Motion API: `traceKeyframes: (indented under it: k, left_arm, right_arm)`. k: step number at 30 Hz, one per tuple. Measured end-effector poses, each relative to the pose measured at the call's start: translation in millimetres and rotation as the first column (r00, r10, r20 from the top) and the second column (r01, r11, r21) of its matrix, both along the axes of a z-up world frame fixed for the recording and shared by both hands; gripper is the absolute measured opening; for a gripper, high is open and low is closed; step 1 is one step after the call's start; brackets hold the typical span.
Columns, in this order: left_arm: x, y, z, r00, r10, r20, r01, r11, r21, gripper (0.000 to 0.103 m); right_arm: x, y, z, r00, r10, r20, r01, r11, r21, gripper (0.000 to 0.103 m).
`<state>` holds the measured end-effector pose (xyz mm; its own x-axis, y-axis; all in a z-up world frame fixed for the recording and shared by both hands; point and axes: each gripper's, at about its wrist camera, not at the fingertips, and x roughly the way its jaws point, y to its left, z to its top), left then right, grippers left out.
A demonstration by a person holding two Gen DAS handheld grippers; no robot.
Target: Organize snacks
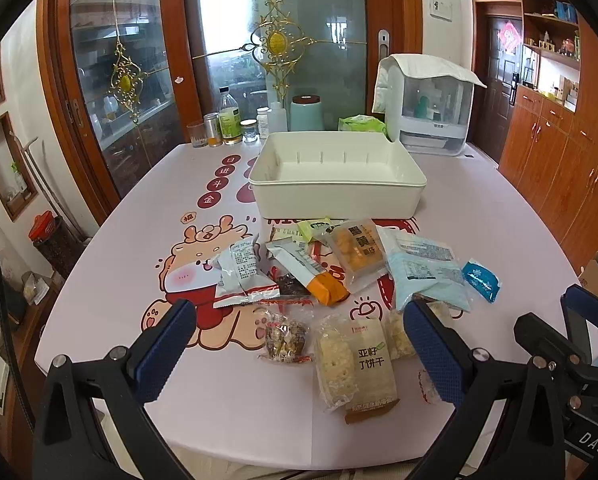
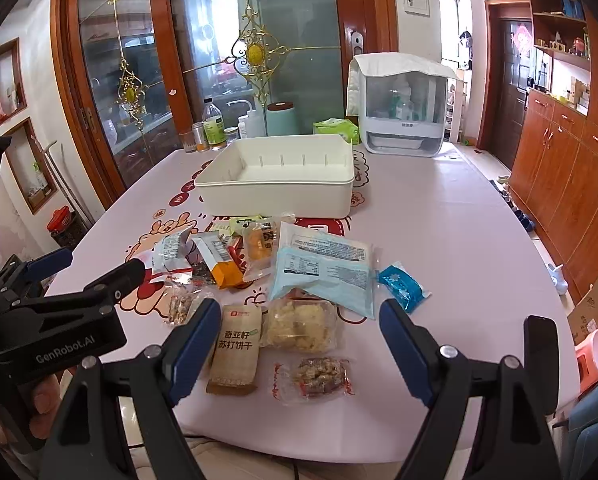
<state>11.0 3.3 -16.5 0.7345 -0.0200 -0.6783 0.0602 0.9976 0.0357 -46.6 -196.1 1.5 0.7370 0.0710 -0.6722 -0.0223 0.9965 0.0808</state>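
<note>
A pile of snack packets lies on the table in front of an empty white bin (image 1: 336,176) (image 2: 277,178). Nearest me are a beige cracker packet (image 1: 363,364) (image 2: 235,350), a clear nut bar (image 1: 286,336) (image 2: 319,376) and a clear bag of puffed snack (image 2: 301,326). Behind them lie a pale blue pouch (image 1: 429,276) (image 2: 325,276), an orange packet (image 1: 315,276) (image 2: 221,262) and a small blue sachet (image 1: 481,280) (image 2: 401,284). My left gripper (image 1: 299,344) hangs open above the near packets, holding nothing. My right gripper (image 2: 297,344) is also open and empty over the same spot.
Bottles, jars and a glass (image 1: 197,134) line the table's far edge with a teal canister (image 1: 307,114), a green wipes pack (image 1: 361,124) and a covered white appliance (image 1: 427,108). Glass doors stand behind; wooden cabinets (image 2: 567,184) run along the right. The left tool (image 2: 55,320) shows in the right view.
</note>
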Motion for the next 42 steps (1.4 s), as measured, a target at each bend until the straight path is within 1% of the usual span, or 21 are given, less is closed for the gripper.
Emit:
traceKeyframes:
  k: [10,17,23,35,42]
  left_arm:
    - [4,-4,-8,1.000,-0.010,-0.021,0.011,1.000,0.011,0.103]
    - [5,-6,-8,1.000,-0.015,-0.025,0.015,1.000,0.008,0.103]
    - [6,-5,-10,0.999,-0.030,-0.027,0.030,0.999,-0.019,0.103]
    - [15,-10,-15,0.997,-0.019,-0.071,0.019,1.000,-0.001,0.103]
    - [16,-9,-16,0.997,-0.018,-0.070,0.018,1.000,0.000,0.103]
  right_arm:
    - [7,-2,-8,1.000,0.014,-0.027,-0.013,0.999,0.032,0.082]
    - [9,-3,-9,0.999,0.014,-0.029,-0.013,1.000,0.021,0.082]
    - [13,-3,-10,0.999,0.018,-0.037,-0.017,1.000,0.017,0.082]
    - [20,-4,-16,0.998,0.018,-0.067,-0.017,1.000,0.027,0.082]
    - [21,-4,-17,0.998,0.016,-0.065,-0.015,1.000,0.026,0.082]
